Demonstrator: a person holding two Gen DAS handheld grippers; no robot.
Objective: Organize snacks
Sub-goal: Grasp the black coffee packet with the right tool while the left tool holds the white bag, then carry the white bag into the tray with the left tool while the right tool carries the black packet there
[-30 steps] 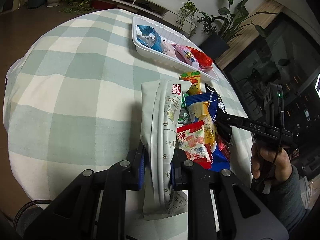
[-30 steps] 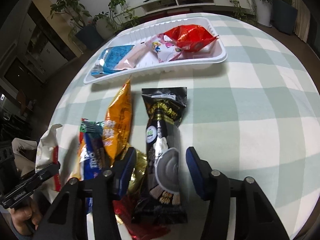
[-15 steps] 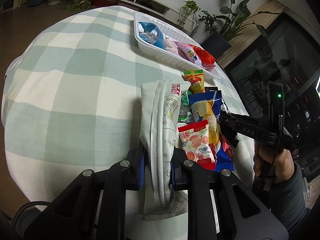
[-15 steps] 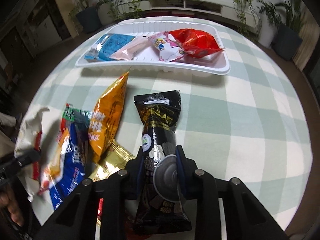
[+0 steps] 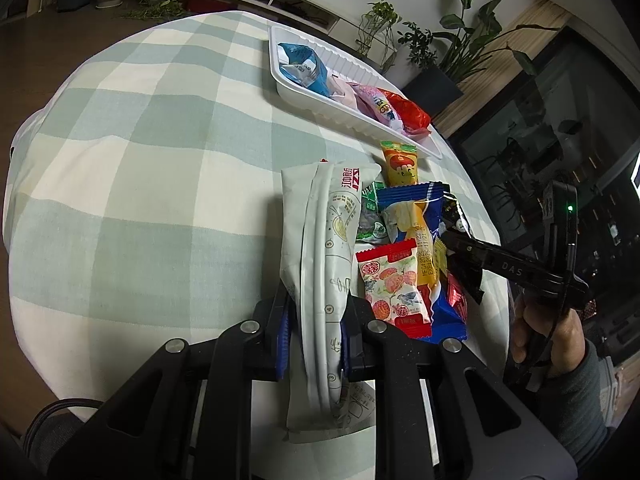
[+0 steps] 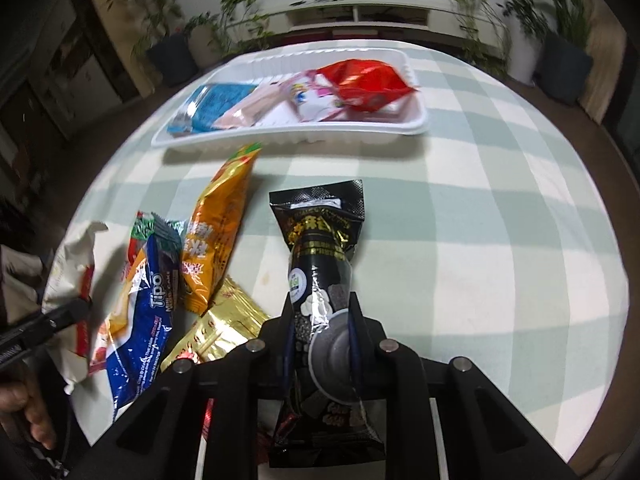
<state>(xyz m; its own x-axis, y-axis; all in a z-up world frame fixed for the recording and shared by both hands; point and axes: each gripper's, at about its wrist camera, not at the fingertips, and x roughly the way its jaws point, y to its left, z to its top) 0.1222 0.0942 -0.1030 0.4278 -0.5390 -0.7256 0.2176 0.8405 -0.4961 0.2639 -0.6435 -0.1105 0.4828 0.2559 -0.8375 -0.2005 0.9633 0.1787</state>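
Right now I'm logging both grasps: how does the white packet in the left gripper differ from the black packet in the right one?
The white packet is pale with printed line drawings; the black packet is dark and glossy with gold print. The white one lies at the left edge of the snack pile; the black one lies apart, on bare cloth to its right. Both are long and clamped near their near ends, pointing toward the tray.

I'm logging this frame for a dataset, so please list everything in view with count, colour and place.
white tray: one, far side of table, holding blue, pink and red packets
orange packet: one, on cloth near tray
blue packet: one, in loose pile
gold packet: one, under the pile
checked tablecloth: one, green-white
potted plants: several, green, beyond table
left gripper: shut on white packet
right gripper: shut on black packet
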